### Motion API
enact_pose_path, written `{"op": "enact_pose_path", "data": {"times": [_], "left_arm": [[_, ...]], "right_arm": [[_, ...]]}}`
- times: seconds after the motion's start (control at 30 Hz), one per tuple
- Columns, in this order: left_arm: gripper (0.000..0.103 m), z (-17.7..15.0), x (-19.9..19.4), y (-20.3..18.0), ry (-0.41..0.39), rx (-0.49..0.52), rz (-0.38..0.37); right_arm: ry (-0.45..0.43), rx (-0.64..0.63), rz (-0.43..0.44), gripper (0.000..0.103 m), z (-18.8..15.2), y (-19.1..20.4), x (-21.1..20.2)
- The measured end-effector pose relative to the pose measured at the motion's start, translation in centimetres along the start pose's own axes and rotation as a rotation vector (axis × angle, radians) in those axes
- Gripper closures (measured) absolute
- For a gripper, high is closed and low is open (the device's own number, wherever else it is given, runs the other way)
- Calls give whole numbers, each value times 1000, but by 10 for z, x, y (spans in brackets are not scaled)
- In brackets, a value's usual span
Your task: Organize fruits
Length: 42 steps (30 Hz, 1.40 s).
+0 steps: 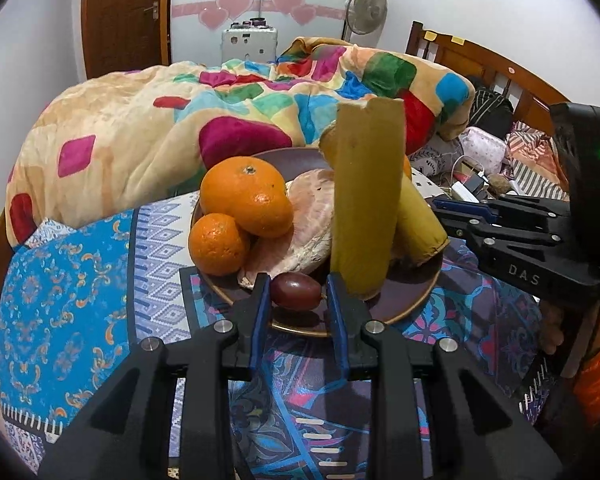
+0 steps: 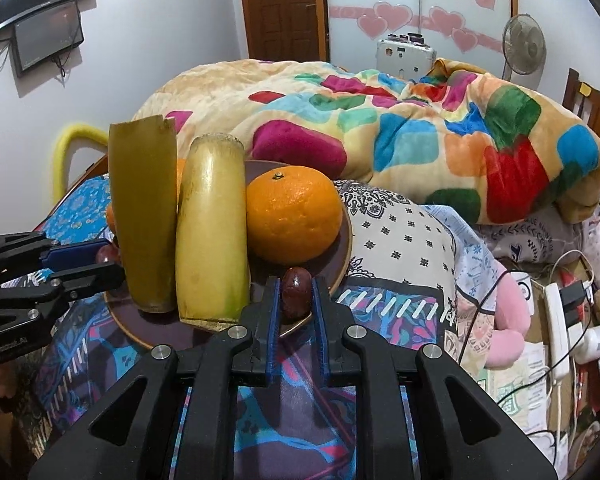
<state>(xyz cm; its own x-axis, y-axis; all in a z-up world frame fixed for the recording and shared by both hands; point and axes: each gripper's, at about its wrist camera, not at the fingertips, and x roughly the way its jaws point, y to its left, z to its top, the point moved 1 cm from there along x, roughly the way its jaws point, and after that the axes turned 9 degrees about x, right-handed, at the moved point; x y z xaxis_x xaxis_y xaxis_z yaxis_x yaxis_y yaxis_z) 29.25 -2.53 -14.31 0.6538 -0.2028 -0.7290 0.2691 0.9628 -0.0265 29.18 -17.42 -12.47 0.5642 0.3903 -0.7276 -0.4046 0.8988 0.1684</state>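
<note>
A dark plate (image 1: 404, 300) on the patterned cloth holds two oranges (image 1: 246, 198), a peeled pinkish fruit (image 1: 306, 224) and two yellow stalk pieces (image 1: 364, 200). In the left wrist view a dark red grape (image 1: 295, 290) lies on the plate's near rim between the tips of my left gripper (image 1: 296, 294), whose jaws stand apart around it. In the right wrist view my right gripper (image 2: 296, 294) is shut on another dark red grape (image 2: 296, 294) at the plate's edge (image 2: 342, 264), in front of a large orange (image 2: 294, 214) and the stalk pieces (image 2: 212, 232).
A colourful blanket (image 1: 220, 116) is heaped behind the plate. The right gripper (image 1: 460, 216) reaches in from the right in the left wrist view. Cables, a power strip (image 2: 556, 320) and clutter lie to the right. A wooden headboard (image 1: 480, 64) stands behind.
</note>
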Motion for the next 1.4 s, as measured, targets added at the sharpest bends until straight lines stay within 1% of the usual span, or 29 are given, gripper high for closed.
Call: {"op": "enact_pose_path", "data": {"times": [0.03, 0.1, 0.17, 0.2, 0.37, 0.47, 0.6, 0.83, 0.9, 0.93, 0.97, 1.0, 1.1, 1.13, 1.17, 1.2, 1.23, 1.27, 1.3, 1.37, 1.4], "left_arm": [[72, 0, 0, 1, 2, -6, -2], [65, -1, -1, 3, 0, -16, -1], [64, -1, -4, 4, -7, -21, 2], [64, -2, -6, 5, -10, -24, 3], [64, -1, -30, 6, -56, -41, 13], [64, 0, -58, 5, -101, -54, 20], [64, 0, -108, -3, -183, -54, 40], [64, -14, -213, -34, -379, -13, 112], [64, -22, -240, -45, -434, 7, 140], [62, -26, -249, -48, -453, 13, 150], [56, -30, -261, -53, -480, 19, 164], [48, -35, -272, -57, -503, 22, 174], [42, -48, -299, -67, -564, 32, 204], [40, -51, -306, -70, -575, 38, 210], [34, -55, -312, -72, -588, 40, 213], [30, -59, -318, -74, -603, 40, 217], [28, -62, -324, -76, -614, 41, 220], [21, -64, -327, -77, -619, 43, 223], [16, -67, -331, -79, -627, 47, 223], [11, -71, -336, -81, -639, 52, 230], [7, -73, -339, -82, -645, 50, 239]], "right_arm": [[1, -4, -7, 86, 0, 1, 0], [0, -9, -23, 82, -1, 1, -1], [-2, -5, -24, 76, 0, -1, -2], [-4, -2, -22, 74, 0, -2, -4], [-51, 4, -35, 74, -1, -1, -29], [-101, 8, -28, 74, -1, 4, -55], [-185, 5, -20, 74, -3, 18, -99], [-390, -18, -7, 74, -20, 55, -191], [-456, -21, -5, 71, -29, 68, -217], [-480, -20, -2, 67, -33, 73, -226], [-507, -20, 1, 62, -37, 78, -235], [-542, -20, 2, 61, -43, 85, -247], [-606, -28, -4, 52, -56, 101, -268], [-621, -29, -4, 46, -59, 104, -273], [-637, -30, -4, 41, -63, 108, -278], [-654, -30, -8, 38, -66, 111, -283], [-668, -30, -14, 32, -69, 112, -287], [-683, -29, -23, 24, -72, 115, -291], [-695, -28, -33, 19, -74, 116, -294], [-730, -20, -55, 7, -79, 118, -300], [-742, -17, -64, 5, -81, 119, -302]]}}
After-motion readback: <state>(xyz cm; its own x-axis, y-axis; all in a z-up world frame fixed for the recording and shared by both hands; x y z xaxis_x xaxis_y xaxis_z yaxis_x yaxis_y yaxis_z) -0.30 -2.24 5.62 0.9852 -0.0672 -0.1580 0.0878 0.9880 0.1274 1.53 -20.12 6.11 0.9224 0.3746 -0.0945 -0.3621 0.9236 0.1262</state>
